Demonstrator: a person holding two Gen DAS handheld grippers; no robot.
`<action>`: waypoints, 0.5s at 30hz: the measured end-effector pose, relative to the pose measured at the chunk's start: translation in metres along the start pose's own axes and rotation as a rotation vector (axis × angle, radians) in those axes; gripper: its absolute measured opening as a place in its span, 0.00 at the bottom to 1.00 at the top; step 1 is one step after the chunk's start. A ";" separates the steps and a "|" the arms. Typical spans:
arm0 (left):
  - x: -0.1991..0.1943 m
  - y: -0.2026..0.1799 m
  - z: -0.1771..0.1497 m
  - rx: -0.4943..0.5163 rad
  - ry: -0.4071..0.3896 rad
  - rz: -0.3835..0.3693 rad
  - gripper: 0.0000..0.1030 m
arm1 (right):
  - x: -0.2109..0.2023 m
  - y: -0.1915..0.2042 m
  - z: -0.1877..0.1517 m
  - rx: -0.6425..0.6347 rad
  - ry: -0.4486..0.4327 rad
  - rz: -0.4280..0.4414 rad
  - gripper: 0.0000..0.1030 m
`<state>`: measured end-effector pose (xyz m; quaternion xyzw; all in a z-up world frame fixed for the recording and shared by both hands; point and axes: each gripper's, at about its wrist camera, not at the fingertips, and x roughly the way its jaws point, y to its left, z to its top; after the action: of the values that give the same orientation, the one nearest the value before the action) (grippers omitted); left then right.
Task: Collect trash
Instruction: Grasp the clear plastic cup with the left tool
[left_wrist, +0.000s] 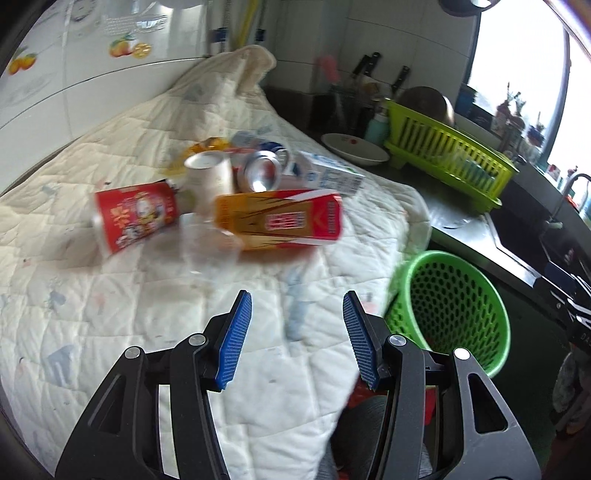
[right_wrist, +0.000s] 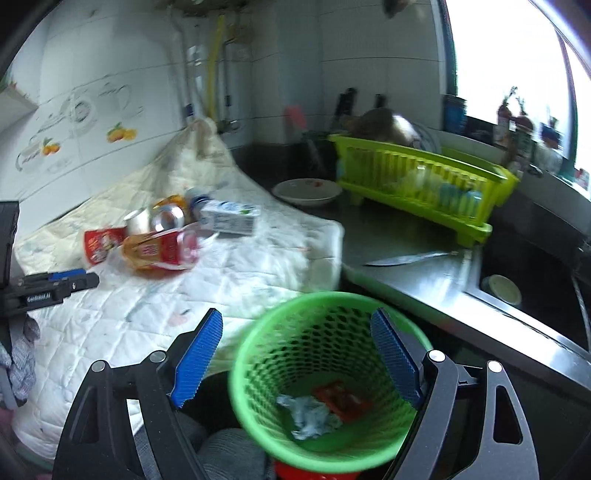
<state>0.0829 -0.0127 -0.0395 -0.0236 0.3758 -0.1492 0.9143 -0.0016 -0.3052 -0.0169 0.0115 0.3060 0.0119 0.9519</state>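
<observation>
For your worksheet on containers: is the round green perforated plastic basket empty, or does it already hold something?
Not empty. The right wrist view looks down into the round green perforated plastic basket and shows crumpled pale blue-white paper and a red wrapper at its bottom.

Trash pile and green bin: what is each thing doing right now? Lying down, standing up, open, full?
Left gripper: open, holding nothing.
Right gripper: open, above the bin.
Green bin: upright, mostly empty, crumpled paper and a red wrapper at the bottom.
Red can: lying on its side.
Orange carton: lying flat.
Silver can: on its side.
Milk carton: lying down.
Paper cup: tipped over.
</observation>
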 end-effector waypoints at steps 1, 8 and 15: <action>-0.001 0.009 0.000 -0.012 0.000 0.012 0.50 | 0.005 0.007 0.002 -0.009 0.006 0.022 0.77; 0.004 0.056 0.006 -0.080 0.012 0.079 0.50 | 0.036 0.057 0.019 -0.098 0.029 0.120 0.77; 0.037 0.070 0.015 -0.082 0.080 0.080 0.50 | 0.065 0.090 0.044 -0.180 0.051 0.184 0.77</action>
<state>0.1356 0.0425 -0.0647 -0.0398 0.4185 -0.0978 0.9020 0.0752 -0.2138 -0.0166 -0.0465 0.3253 0.1267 0.9359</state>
